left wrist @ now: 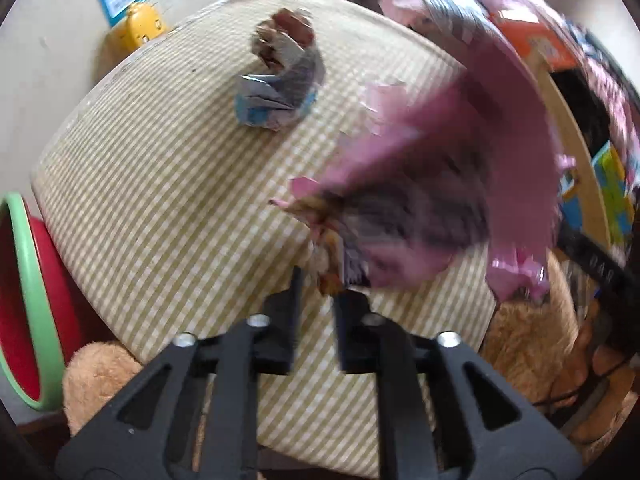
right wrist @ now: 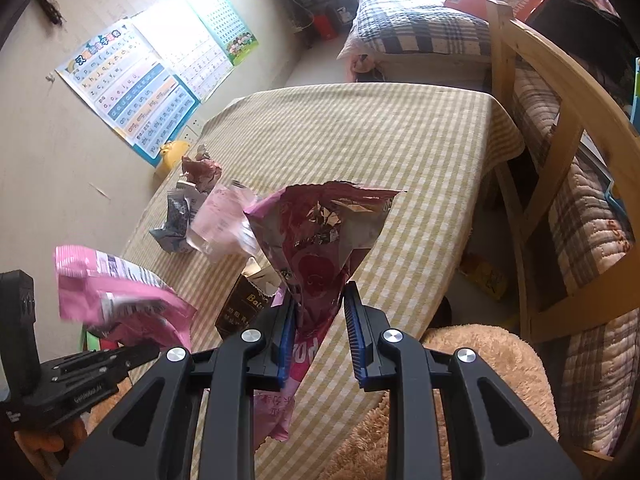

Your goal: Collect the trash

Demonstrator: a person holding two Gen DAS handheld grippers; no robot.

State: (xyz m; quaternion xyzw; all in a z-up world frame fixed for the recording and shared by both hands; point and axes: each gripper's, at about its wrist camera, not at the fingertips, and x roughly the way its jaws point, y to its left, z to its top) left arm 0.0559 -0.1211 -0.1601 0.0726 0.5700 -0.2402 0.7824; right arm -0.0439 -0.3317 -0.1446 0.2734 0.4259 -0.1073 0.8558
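Pink wrapper point(right wrist: 116, 296) gripped by left tongs point(left wrist: 318, 280), right tongs point(right wrist: 318, 300) gripping maroon bag point(right wrist: 320, 240), crumpled wrappers point(right wrist: 188, 208) beyond.

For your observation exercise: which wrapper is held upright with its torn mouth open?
The dark pink foil bag in the right hand-held gripper; the others lie crumpled on the table.

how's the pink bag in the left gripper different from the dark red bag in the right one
The pink bag is bright pink with a white printed panel; the dark red bag is deep maroon.
The dark red bag stands upright with its torn mouth open, silver lining showing; the pink bag shows no opening and hangs sideways from the left gripper.
The pink bag is blurred; the dark red bag in the right gripper is sharp.
Both are empty-looking snack wrappers held above the checked tablecloth.
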